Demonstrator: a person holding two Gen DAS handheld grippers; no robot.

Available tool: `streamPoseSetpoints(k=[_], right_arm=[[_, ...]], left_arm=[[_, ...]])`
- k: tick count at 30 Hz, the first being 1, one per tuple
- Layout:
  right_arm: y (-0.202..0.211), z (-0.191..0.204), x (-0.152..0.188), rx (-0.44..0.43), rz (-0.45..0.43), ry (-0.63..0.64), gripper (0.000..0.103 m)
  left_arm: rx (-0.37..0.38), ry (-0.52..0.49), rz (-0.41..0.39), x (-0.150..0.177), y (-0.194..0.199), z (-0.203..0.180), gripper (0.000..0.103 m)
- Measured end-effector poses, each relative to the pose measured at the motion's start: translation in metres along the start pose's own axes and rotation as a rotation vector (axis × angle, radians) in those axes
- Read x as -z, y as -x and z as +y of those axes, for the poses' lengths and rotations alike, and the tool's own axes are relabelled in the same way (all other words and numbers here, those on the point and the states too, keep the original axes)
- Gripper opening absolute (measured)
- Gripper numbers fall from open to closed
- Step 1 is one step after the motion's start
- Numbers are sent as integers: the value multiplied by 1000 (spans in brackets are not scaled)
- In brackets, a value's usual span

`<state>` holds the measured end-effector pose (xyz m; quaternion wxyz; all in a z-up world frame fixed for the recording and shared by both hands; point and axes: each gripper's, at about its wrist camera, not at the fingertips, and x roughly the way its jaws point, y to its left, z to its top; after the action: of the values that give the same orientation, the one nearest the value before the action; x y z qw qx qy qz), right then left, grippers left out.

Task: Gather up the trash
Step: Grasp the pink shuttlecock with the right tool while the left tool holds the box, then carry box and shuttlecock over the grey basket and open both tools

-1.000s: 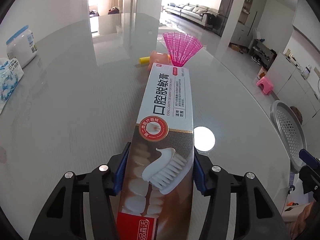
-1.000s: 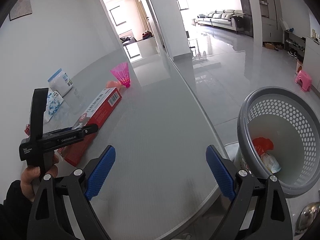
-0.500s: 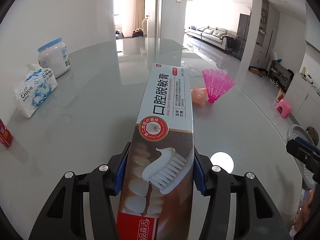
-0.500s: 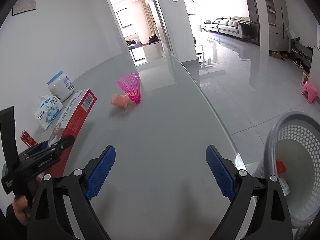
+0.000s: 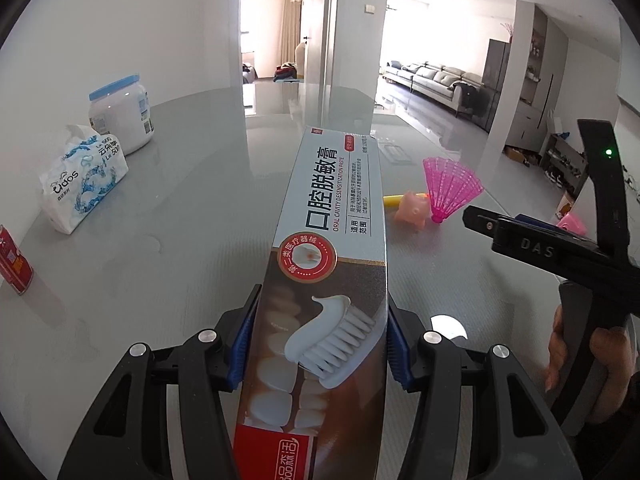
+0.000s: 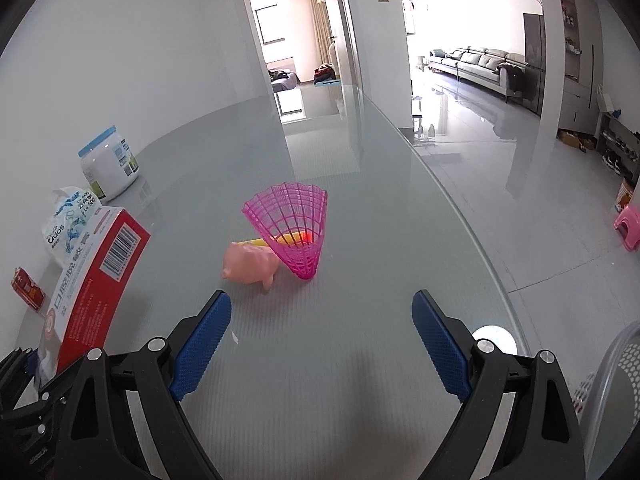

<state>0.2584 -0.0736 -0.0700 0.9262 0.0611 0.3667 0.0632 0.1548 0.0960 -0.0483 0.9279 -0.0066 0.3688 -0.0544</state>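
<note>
My left gripper (image 5: 318, 346) is shut on a long toothpaste box (image 5: 328, 264), held above the glass table; the box also shows at the left of the right wrist view (image 6: 96, 280). My right gripper (image 6: 320, 344) is open and empty over the table, facing a pink mesh shuttlecock (image 6: 294, 230), a pink toy pig (image 6: 250, 264) and a yellow stick (image 6: 280, 239) behind them. The same shuttlecock (image 5: 450, 188) and pig (image 5: 412, 210) lie right of the box in the left wrist view. The grey mesh trash basket (image 6: 616, 400) is at the lower right, beyond the table edge.
A tissue pack (image 5: 82, 178), a white jar with a blue lid (image 5: 120, 114) and a small red carton (image 5: 14, 260) stand along the wall at the left. The table's curved edge (image 6: 472, 232) runs on the right, with the floor and a pink stool (image 6: 630, 224) below.
Both grippers have swung left, away from the basket. The shuttlecock and pig now sit straight ahead of the right gripper. The left gripper still holds the box.
</note>
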Motion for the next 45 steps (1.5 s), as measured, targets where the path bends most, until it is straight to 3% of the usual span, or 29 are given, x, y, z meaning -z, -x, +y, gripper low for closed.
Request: streamPoseSetpoints(k=[14, 16, 20, 25, 27, 36, 45], right_arm=[[-36, 13, -23, 67, 5, 17, 87], [-39, 17, -25, 69, 6, 25, 78], [-41, 22, -27, 49, -4, 43, 72], [-34, 24, -24, 29, -13, 75, 46], [-33, 25, -23, 18, -11, 78, 41], [-21, 24, -20, -15, -27, 62, 33], [4, 18, -12, -17, -63, 22, 32]], left_arm=[[14, 27, 9, -3, -3, 9, 53], [16, 29, 8, -3, -2, 9, 53], [15, 28, 7, -3, -2, 9, 53], [16, 26, 7, -3, -1, 9, 53], [17, 26, 6, -3, -1, 9, 53], [21, 22, 0, -4, 1, 8, 53], [27, 14, -8, -4, 2, 8, 53]])
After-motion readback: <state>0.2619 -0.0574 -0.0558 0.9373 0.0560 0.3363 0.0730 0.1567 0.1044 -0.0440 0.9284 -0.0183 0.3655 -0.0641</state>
